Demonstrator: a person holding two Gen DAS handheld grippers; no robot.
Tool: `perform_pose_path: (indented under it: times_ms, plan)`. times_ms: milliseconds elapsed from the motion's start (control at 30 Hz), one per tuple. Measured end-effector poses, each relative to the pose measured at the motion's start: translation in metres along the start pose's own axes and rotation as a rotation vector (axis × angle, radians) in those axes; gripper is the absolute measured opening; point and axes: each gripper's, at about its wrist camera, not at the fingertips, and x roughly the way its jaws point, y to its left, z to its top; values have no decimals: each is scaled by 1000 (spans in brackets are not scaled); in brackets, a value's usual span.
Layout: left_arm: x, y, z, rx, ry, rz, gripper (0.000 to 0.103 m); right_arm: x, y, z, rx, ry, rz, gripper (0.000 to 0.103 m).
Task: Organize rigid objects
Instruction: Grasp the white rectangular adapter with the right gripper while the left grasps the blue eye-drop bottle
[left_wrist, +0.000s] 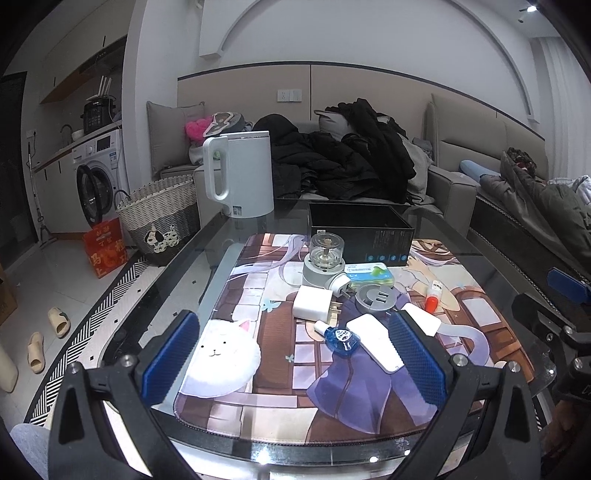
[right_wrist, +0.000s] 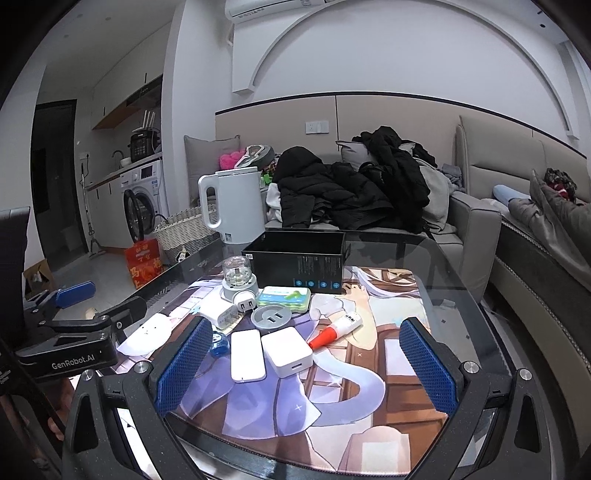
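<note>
Small rigid items lie on a printed mat (left_wrist: 280, 398) on a glass table. An open black box (left_wrist: 360, 230) (right_wrist: 299, 258) stands at the back. In front are a glass-domed gadget (left_wrist: 325, 258), a green case (left_wrist: 371, 276), white chargers (left_wrist: 310, 304) (right_wrist: 286, 350), a grey round socket (left_wrist: 376, 297), a flat white power bank (left_wrist: 376, 341) (right_wrist: 246, 354), a blue bottle (left_wrist: 341, 339) and an orange-capped glue tube (left_wrist: 433, 295) (right_wrist: 334, 328). My left gripper (left_wrist: 291, 354) is open and empty above the mat's near left. My right gripper (right_wrist: 306, 362) is open and empty, near the power bank and charger.
A white kettle (left_wrist: 243, 173) stands at the table's back left. A sofa with dark clothes (left_wrist: 351, 162) lies behind the table. A woven basket (left_wrist: 162, 218) and a red box (left_wrist: 105, 247) sit on the floor at left. The right gripper shows at the edge of the left wrist view (left_wrist: 565, 317).
</note>
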Motion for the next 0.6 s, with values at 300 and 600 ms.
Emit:
perform_pose_path:
  times_ms: [300,600]
  plan:
    - [24,-2,15,-6,158,-69,103,28,-3,19,-77,113,37,103]
    - [59,-5,22,25,303,-60,101,66,-10,27,-137,237,104,103]
